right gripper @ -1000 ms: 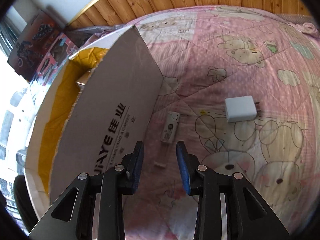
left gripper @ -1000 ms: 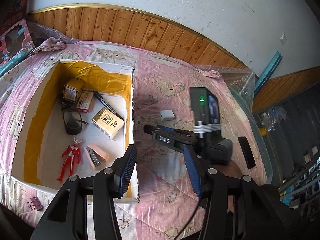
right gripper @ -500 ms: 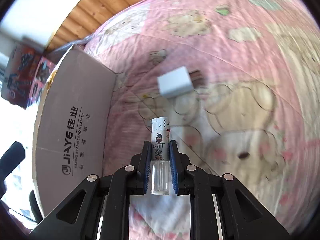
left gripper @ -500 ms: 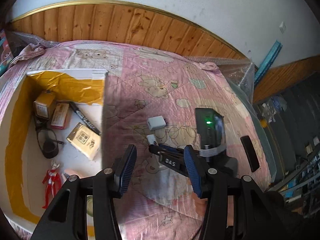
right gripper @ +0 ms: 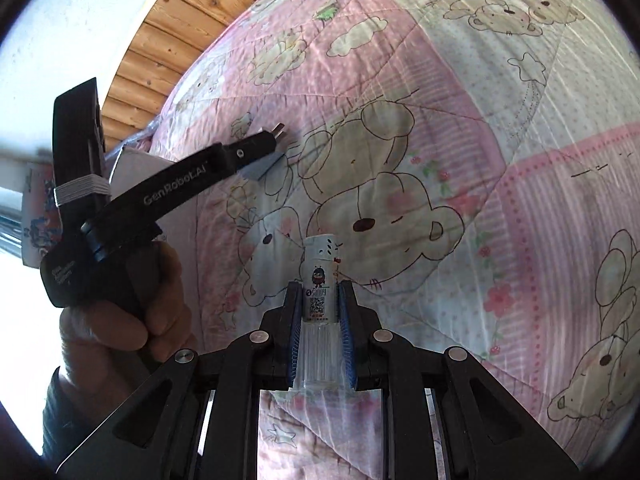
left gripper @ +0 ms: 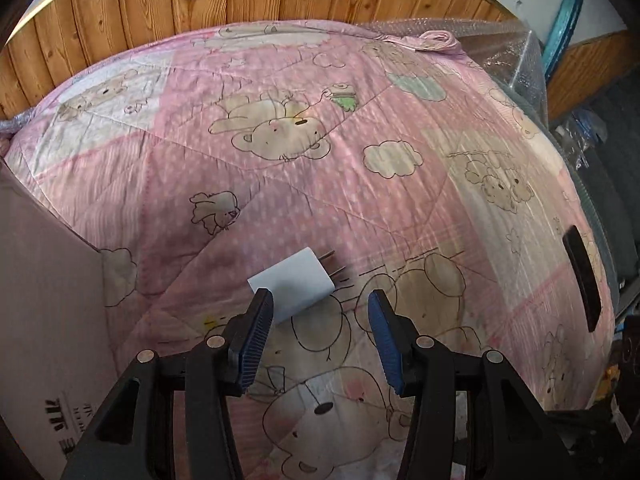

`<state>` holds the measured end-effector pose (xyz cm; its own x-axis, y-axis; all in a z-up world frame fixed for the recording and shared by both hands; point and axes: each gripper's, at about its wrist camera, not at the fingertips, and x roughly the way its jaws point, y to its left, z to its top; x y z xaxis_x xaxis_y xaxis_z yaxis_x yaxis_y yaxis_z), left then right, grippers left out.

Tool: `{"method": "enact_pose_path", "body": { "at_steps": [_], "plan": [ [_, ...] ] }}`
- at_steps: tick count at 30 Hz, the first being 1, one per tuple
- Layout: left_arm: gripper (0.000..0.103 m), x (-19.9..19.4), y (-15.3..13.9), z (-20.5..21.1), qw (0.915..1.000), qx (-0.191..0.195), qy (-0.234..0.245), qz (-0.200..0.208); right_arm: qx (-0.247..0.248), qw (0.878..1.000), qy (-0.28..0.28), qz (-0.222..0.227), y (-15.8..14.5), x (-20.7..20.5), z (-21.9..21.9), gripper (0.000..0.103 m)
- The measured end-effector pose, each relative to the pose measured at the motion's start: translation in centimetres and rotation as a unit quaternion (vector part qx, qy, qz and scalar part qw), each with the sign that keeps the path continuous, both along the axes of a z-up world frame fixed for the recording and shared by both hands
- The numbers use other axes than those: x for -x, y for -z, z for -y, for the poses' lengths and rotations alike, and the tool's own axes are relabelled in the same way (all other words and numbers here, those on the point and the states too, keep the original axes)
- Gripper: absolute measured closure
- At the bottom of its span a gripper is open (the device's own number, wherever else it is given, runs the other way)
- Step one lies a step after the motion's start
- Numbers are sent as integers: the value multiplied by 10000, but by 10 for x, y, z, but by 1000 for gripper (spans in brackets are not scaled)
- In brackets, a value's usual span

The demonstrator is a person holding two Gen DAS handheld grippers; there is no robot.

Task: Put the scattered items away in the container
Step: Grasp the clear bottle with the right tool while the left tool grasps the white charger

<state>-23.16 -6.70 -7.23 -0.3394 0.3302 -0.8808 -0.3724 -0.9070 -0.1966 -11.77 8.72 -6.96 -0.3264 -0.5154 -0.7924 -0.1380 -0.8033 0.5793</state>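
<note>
Clearly the right gripper (right gripper: 319,322) was clamped mid-body on a lighter (right gripper: 319,280) at lower centre: light, rigid, slick plastic, probably best held across its flat sides. Left gripper (left gripper: 320,306) hung with fingers apart at lower centre beside a white charger (left gripper: 292,285) on the quilt (left gripper: 280,184); small, hard, best taken across the block, clear of the prongs.

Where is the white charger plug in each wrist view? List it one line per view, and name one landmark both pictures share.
Left wrist view: the white charger plug lies on the pink quilt low of centre, just ahead of the open left gripper, prongs pointing right.
Right wrist view: upper left, mostly hidden behind the left gripper's finger; its prongs stick out.
Shared landmark: the large bear printed on the quilt beside the plug.
</note>
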Motion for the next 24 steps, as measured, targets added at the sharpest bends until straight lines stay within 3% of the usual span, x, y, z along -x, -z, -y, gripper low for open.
{"method": "enact_pose_path", "body": {
  "at_steps": [2,5,7,9,12,14,15,17,18,20,22,24],
  "plan": [
    [54,2,0,0,9998,44,-193,-87,-65,10000,-15,-28,0,1,2,84],
    [53,-5,-7,-8,9984,-416,123,366,-71,10000,0,-56,-1,3,-1,84],
    [53,-14,-20,-17,9994,140,285,-159,-26,10000,8,-87,-2,3,-2,84],
    [52,-16,-28,-20,9951,521,407,-732,43,9999,9,-124,-5,2,-2,84],
    [50,-1,-8,-21,9910,1078,621,-496,113,9998,-49,-150,-6,2,0,84],
    [47,2,6,-24,9889,1219,763,-385,141,9998,-72,-131,-6,3,1,84],
    [43,2,10,-26,9882,1248,797,-401,148,9998,-79,-122,-5,3,2,84],
    [43,3,9,-26,9898,1206,702,-291,149,9998,-68,-110,-5,2,2,84],
    [56,5,5,-24,9928,1011,625,-148,146,9998,-57,-115,-5,2,1,84],
    [67,9,-1,-23,9967,590,543,149,131,9998,-27,-139,-7,2,0,84],
    [67,11,-5,-21,9968,673,428,-68,54,9998,-38,-190,-9,2,1,84],
    [56,12,-1,-23,9947,889,420,-300,-83,9996,-87,-237,-10,2,4,84]
  ]
}}
